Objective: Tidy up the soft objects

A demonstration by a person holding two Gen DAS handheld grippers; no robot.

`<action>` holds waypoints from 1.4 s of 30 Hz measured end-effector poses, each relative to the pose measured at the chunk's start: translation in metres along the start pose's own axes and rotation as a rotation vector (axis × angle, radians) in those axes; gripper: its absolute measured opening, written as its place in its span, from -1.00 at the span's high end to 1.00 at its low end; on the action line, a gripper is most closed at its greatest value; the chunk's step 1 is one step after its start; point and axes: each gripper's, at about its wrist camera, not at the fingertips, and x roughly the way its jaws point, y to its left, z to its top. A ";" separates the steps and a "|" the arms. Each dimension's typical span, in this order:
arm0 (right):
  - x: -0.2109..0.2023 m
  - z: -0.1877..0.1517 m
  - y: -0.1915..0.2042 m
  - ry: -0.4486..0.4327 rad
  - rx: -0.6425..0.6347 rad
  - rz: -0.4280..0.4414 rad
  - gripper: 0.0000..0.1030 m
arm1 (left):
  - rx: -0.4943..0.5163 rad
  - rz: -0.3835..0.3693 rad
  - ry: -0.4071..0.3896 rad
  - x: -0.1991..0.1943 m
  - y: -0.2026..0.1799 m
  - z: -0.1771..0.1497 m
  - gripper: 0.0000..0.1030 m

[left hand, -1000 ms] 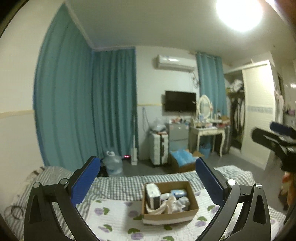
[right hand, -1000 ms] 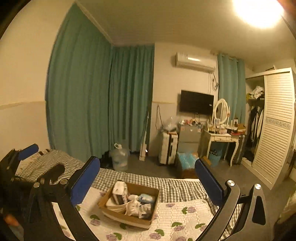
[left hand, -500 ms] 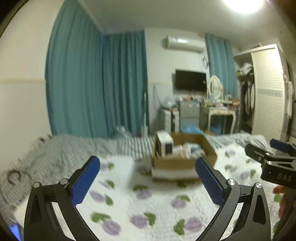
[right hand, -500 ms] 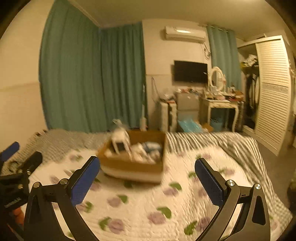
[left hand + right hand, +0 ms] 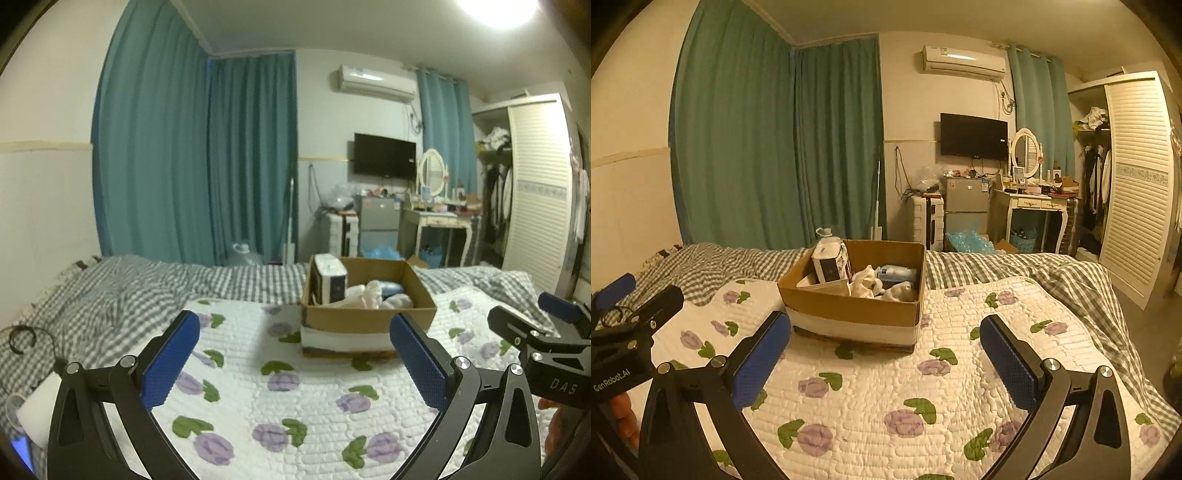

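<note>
An open cardboard box (image 5: 365,317) (image 5: 849,308) sits on a white quilt with purple flowers (image 5: 295,398) (image 5: 886,391) on the bed. It holds white soft items (image 5: 373,293) (image 5: 866,284), an upright tissue pack (image 5: 328,278) (image 5: 830,264) and a blue packet (image 5: 897,273). My left gripper (image 5: 295,354) is open and empty, in front of the box and a little left. My right gripper (image 5: 886,354) is open and empty, in front of the box and a little right. Each gripper shows at the edge of the other's view, the right one (image 5: 539,332) and the left one (image 5: 631,306).
A grey checked blanket (image 5: 122,291) covers the bed's far side and left. A black cable (image 5: 22,338) and a white object (image 5: 40,410) lie at the left edge. Beyond the bed stand teal curtains (image 5: 207,166), a suitcase (image 5: 929,221), a dressing table (image 5: 1034,206) and a louvred wardrobe (image 5: 1134,184).
Both views tilted down and then levelled over the second. The box now looks closer and larger in both. Both grippers stayed open and empty.
</note>
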 end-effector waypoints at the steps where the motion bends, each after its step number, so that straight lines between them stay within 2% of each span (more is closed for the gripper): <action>1: 0.000 0.000 0.000 0.002 0.000 0.002 -1.00 | 0.000 0.001 0.000 -0.001 0.000 0.001 -1.00; 22: -0.007 -0.001 0.002 -0.007 0.005 0.009 -1.00 | -0.011 -0.009 0.031 0.001 0.002 -0.003 -1.00; 42: -0.008 0.000 0.002 -0.006 0.007 0.005 -1.00 | 0.019 -0.015 0.039 -0.001 -0.006 -0.004 -1.00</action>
